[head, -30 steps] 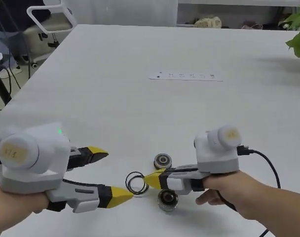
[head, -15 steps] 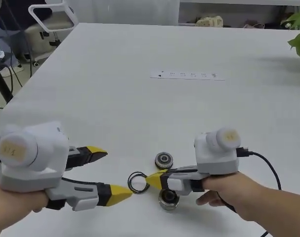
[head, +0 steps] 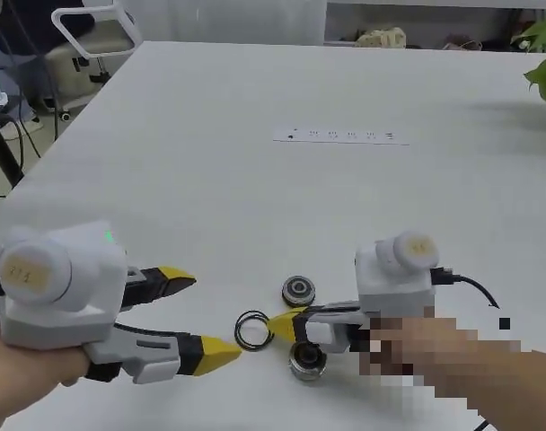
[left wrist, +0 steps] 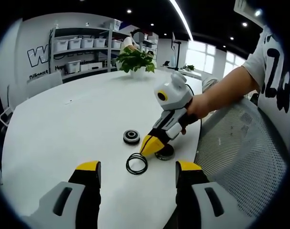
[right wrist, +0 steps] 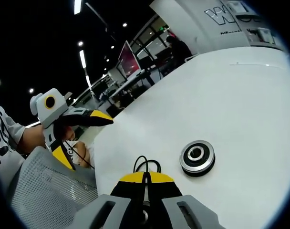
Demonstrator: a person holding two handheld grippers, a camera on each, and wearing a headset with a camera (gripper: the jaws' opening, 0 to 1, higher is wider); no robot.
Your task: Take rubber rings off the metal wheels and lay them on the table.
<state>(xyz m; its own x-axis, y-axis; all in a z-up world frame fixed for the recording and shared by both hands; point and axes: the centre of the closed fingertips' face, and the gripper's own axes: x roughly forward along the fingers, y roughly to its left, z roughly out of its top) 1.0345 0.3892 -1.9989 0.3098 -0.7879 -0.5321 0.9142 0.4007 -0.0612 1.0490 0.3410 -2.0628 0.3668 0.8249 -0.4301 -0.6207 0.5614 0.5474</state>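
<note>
The left gripper (head: 210, 314) hangs over the near edge of the white desk (head: 255, 180), its yellow-tipped jaws spread wide with nothing between them. The right gripper (head: 275, 325) has its yellow tips pressed together, right at the rim of the thin black rubber rings (head: 251, 330) lying flat near that edge; whether it nips one, I cannot tell. A round metal wheel (head: 297, 290) sits just beyond the rings, and a second metal wheel (head: 306, 357) is tucked under the right gripper's body.
</note>
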